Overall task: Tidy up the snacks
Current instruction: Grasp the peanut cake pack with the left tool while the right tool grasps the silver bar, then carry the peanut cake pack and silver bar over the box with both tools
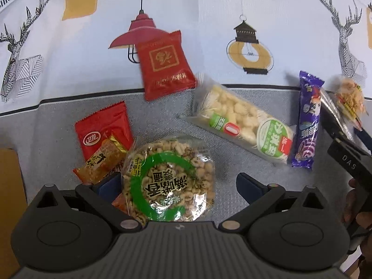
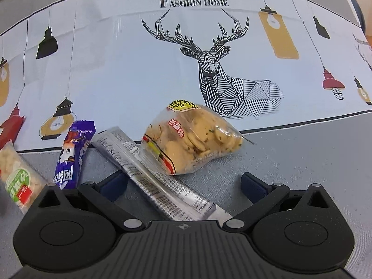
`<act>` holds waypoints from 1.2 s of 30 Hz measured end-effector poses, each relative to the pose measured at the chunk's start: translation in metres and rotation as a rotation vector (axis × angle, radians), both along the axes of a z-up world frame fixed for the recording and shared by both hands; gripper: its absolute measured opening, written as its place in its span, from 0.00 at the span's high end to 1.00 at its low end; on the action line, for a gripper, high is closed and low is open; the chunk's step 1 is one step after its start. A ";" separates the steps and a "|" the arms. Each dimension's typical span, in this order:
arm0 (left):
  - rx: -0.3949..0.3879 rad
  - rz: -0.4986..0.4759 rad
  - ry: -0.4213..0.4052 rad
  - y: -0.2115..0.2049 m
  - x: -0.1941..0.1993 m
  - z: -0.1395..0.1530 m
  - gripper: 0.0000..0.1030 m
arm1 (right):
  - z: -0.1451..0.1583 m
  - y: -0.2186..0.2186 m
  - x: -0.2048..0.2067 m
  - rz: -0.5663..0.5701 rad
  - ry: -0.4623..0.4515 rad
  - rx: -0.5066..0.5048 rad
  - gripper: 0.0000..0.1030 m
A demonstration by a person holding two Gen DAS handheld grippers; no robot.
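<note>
On the grey band of a cloth printed with lamps and stag heads, your snacks lie scattered, and the sorting looks barely begun. No tray, box or tidy row shows in either view, so where they are meant to end up cannot be told.

Your left gripper hangs with its jaws wide around a round clear pack of puffed grain with a green ring label; the pads stand either side of it and do not appear to press. Tucked against that pack are a small orange-gold sachet and a flat red foil packet with a white oval logo. Farther back, apart, sits a dark red pouch with gold print; a long clear bar of pale puffs and a purple wrapped stick lie to its right.

Your right gripper is likewise spread wide, straddling a long silver-printed wrapper without closing on it. Just beyond, a clear bag of round biscuits overlaps that wrapper.

Judging by the spread, every snack is yet to be placed.
</note>
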State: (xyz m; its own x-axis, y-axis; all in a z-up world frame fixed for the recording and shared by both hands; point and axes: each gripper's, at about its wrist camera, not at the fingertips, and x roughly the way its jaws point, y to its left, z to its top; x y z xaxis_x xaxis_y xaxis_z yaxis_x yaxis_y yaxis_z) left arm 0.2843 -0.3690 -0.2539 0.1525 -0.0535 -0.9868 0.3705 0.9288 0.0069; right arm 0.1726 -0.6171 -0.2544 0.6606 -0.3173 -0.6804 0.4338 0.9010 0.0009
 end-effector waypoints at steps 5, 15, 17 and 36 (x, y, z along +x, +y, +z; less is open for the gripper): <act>0.007 -0.009 -0.024 0.002 -0.002 0.001 0.20 | 0.002 0.003 -0.005 0.030 -0.008 -0.010 0.12; -0.060 -0.012 0.010 0.059 -0.064 0.027 0.20 | 0.014 0.037 -0.087 -0.007 -0.022 0.063 0.88; -0.074 -0.024 -0.009 0.073 -0.082 0.041 0.20 | 0.016 0.040 -0.110 -0.050 -0.043 0.146 0.89; -0.118 0.006 -0.190 0.222 -0.202 0.169 0.20 | 0.105 0.132 -0.197 -0.097 -0.327 0.512 0.94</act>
State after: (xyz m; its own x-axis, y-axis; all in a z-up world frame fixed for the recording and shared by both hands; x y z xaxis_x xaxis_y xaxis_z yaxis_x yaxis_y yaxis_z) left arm 0.0826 -0.1469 -0.0849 0.3360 -0.1651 -0.9273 0.3673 0.9295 -0.0324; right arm -0.0247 -0.4850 -0.1499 0.8451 -0.0730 -0.5297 0.4183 0.7074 0.5698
